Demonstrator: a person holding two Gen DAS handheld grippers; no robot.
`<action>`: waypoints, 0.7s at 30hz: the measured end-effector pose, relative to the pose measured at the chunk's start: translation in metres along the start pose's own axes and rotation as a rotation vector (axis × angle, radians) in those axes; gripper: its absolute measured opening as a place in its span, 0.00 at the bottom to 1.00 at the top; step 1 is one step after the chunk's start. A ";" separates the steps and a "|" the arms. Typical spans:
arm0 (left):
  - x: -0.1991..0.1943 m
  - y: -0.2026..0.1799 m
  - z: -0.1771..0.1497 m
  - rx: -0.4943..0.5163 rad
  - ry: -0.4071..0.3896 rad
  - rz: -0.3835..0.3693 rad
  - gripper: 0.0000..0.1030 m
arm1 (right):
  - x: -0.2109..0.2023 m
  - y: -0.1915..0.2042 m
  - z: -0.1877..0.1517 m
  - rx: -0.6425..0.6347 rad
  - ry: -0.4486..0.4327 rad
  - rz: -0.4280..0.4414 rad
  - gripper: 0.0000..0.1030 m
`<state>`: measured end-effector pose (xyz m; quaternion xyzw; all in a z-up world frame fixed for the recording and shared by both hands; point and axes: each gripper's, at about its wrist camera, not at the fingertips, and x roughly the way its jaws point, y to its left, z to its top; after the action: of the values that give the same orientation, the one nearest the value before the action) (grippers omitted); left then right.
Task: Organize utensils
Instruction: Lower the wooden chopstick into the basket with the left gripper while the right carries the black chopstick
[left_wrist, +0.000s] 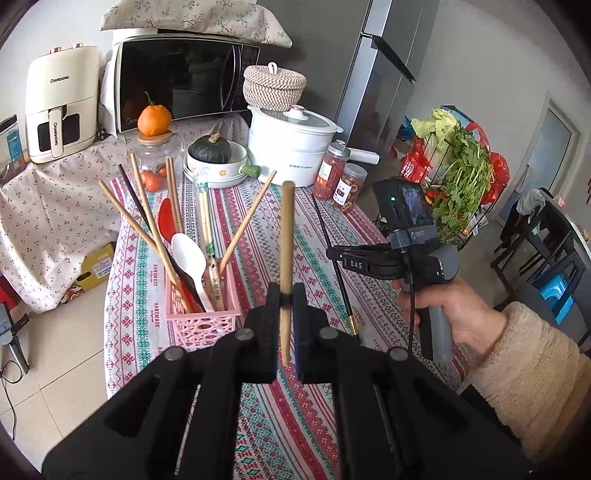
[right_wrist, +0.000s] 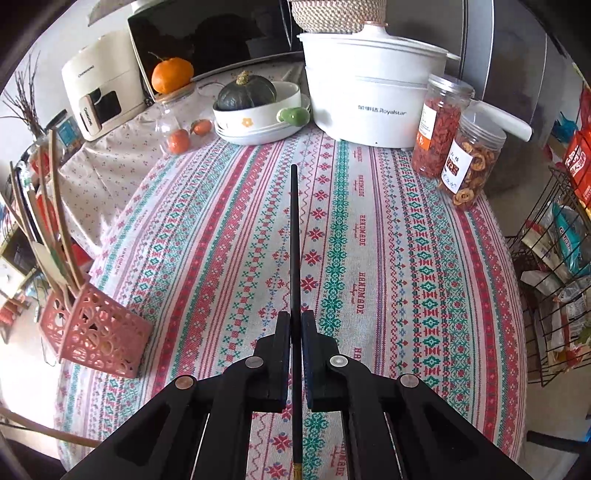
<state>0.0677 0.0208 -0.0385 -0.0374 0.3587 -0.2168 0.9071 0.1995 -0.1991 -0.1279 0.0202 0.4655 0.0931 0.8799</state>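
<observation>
— Across the whole surface (right_wrist: 406, 258) runs a striped red-and-green cloth, right?

— Yes. At its far edge stands a white cooker pot (right_wrist: 373, 92), with a dark squash in a white dish (right_wrist: 258, 110) beside it and two clear snack jars (right_wrist: 458, 144) on the other side.

— And the pink basket (left_wrist: 201, 314)?

— It sits toward the left edge of the surface, upright, holding wooden chopsticks, a white spoon (left_wrist: 190, 258) and a red utensil, all leaning outward.

— What about the left tongs (left_wrist: 286, 295)?

— Clenched on a wooden chopstick (left_wrist: 287, 236), held nearly upright above the cloth, just right of the basket.

— The right tongs (right_wrist: 295, 325)?

— Grasping a black chopstick (right_wrist: 294, 240) that points straight ahead over the cloth, its gold-tipped end trailing back below the tongs. From the left wrist view, those tongs hang well right of the basket.
</observation>
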 end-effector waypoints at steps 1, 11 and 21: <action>-0.003 0.000 0.002 -0.003 -0.018 0.001 0.07 | -0.012 0.001 -0.002 0.003 -0.028 0.014 0.06; -0.040 0.009 0.020 -0.053 -0.252 0.071 0.07 | -0.109 0.017 -0.012 -0.029 -0.283 0.119 0.06; -0.051 0.034 0.030 -0.104 -0.340 0.143 0.07 | -0.151 0.032 -0.006 -0.045 -0.395 0.173 0.06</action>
<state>0.0671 0.0703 0.0089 -0.0948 0.2127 -0.1234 0.9647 0.1069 -0.1953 -0.0041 0.0580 0.2784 0.1729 0.9430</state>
